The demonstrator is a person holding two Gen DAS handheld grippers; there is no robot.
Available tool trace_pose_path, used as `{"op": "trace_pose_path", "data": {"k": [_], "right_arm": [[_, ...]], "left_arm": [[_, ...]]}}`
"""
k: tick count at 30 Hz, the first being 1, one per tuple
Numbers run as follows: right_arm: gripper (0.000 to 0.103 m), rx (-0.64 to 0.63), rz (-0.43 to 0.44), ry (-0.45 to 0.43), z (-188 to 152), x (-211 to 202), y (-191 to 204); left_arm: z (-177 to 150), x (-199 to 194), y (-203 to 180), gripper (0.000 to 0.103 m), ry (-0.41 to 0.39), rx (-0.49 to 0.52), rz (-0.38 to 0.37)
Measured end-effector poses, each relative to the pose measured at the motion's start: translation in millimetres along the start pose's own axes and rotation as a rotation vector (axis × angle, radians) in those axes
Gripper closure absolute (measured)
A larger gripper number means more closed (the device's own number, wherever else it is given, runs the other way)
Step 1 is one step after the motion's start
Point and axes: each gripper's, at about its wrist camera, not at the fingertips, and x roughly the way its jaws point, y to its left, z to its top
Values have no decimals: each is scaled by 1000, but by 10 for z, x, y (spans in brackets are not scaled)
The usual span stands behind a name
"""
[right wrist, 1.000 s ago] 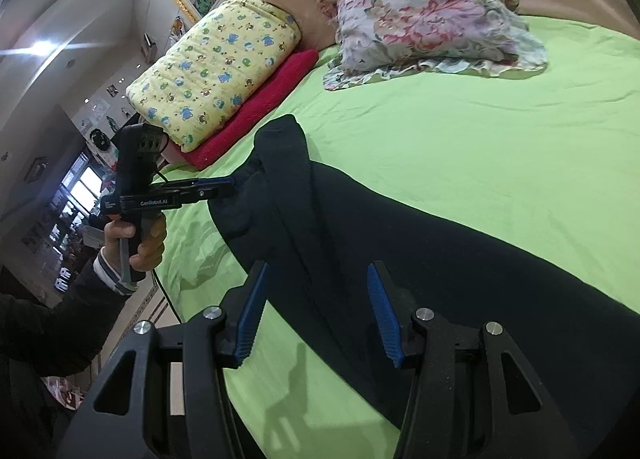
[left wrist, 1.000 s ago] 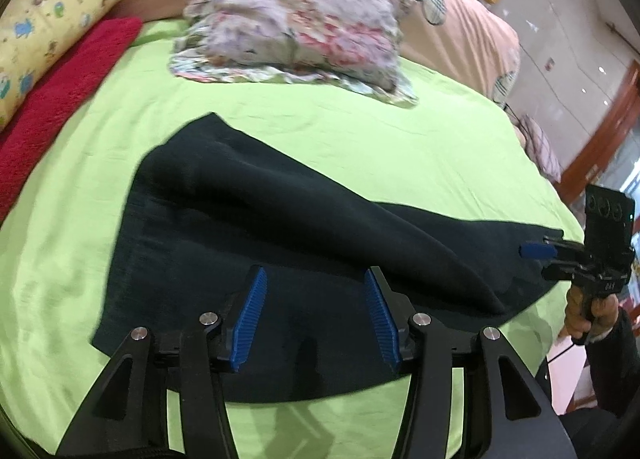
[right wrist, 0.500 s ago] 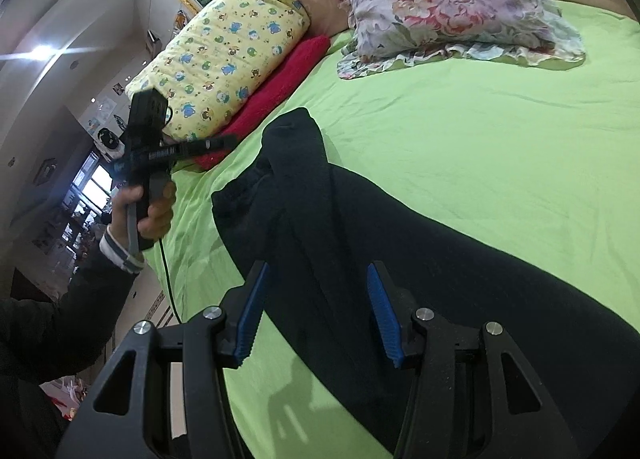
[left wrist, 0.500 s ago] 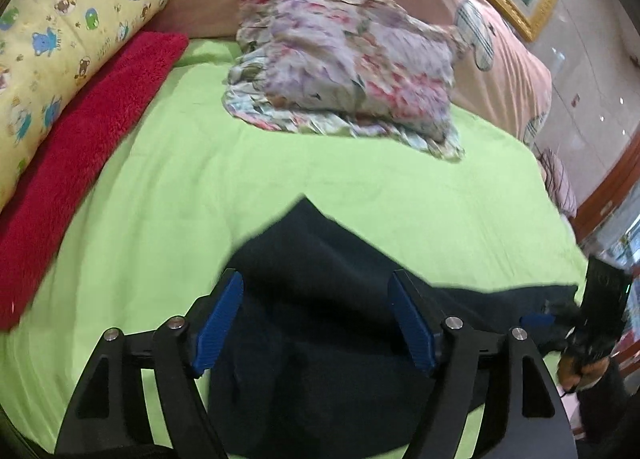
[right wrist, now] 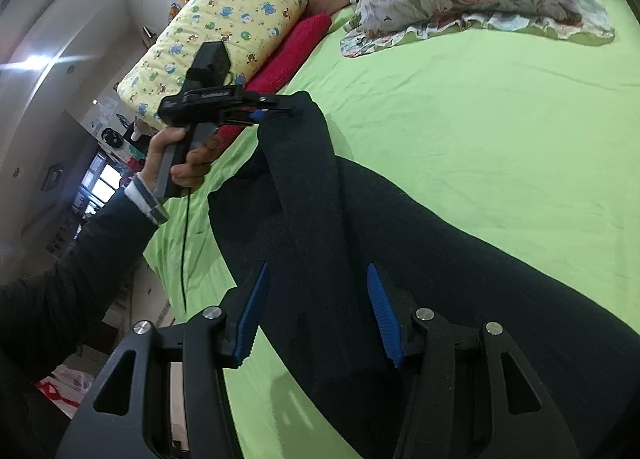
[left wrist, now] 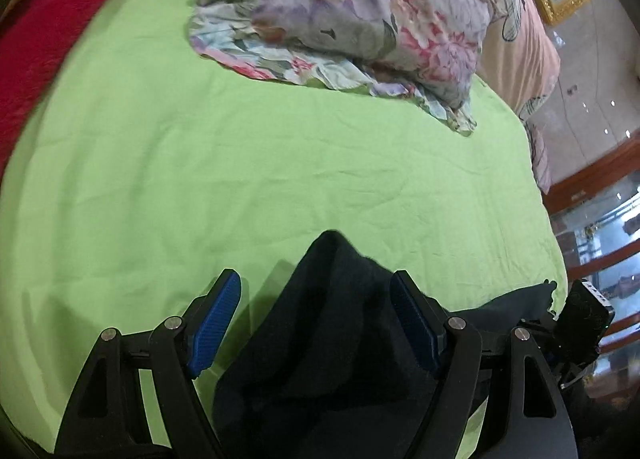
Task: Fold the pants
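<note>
Dark navy pants [right wrist: 400,243] lie spread on a green bed sheet [right wrist: 500,107]. One narrow end [left wrist: 332,259] of them points toward the pillows. My left gripper [left wrist: 316,319] is open wide around that end. Its left pad [left wrist: 216,323] stands clear over the green sheet, and the right pad [left wrist: 412,323] is at the cloth's edge. In the right wrist view, the left gripper [right wrist: 280,109] sits level at the tip of the cloth, held by a hand [right wrist: 180,163]. My right gripper [right wrist: 316,311] is open above the middle of the pants and grips nothing.
A floral pillow [left wrist: 360,19] lies at the head of the bed. A yellow patterned pillow [right wrist: 224,31] and a red blanket [left wrist: 48,39] are on the left side. The bed's edge [right wrist: 188,259] drops off at the left. A pink padded headboard [left wrist: 520,27] is behind.
The left gripper moved from the bed's edge over the pants to their far end, and its jaws widened. The right gripper drifted a little further over the pants.
</note>
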Motion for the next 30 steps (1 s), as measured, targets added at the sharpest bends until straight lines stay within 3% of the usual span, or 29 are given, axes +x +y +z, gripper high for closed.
{"op": "trace_pose_path", "data": {"k": [3, 5, 7, 8, 9, 10, 11, 13, 23, 30], "right_arm": [[51, 3, 2, 14, 1, 83, 4], [51, 10, 11, 23, -5, 157, 7], [52, 9, 5, 25, -16, 188, 17], [63, 2, 1, 20, -20, 198, 35], [71, -1, 2, 21, -34, 192, 41], [88, -3, -3, 24, -36, 197, 46], [94, -12, -9, 23, -44, 191, 63], [95, -43, -15, 9, -37, 158, 129], [96, -212, -46, -6, -199, 37, 545], [96, -275, -84, 23, -380, 123, 635]], "left_arm": [[51, 73, -79, 26, 9, 27, 4], [61, 101, -149, 33, 3, 48, 6], [27, 94, -234, 52, -11, 88, 30], [7, 82, -268, 55, -21, 108, 55], [-15, 64, -294, 68, -27, 124, 69], [-46, 21, -307, 84, -35, 134, 83], [-76, -31, -312, 85, -48, 140, 96], [-147, -182, -307, 91, -92, 146, 84], [-842, -866, -485, 97, -262, 155, 24], [-1405, -1008, -445, 97, -321, 106, 16]]}}
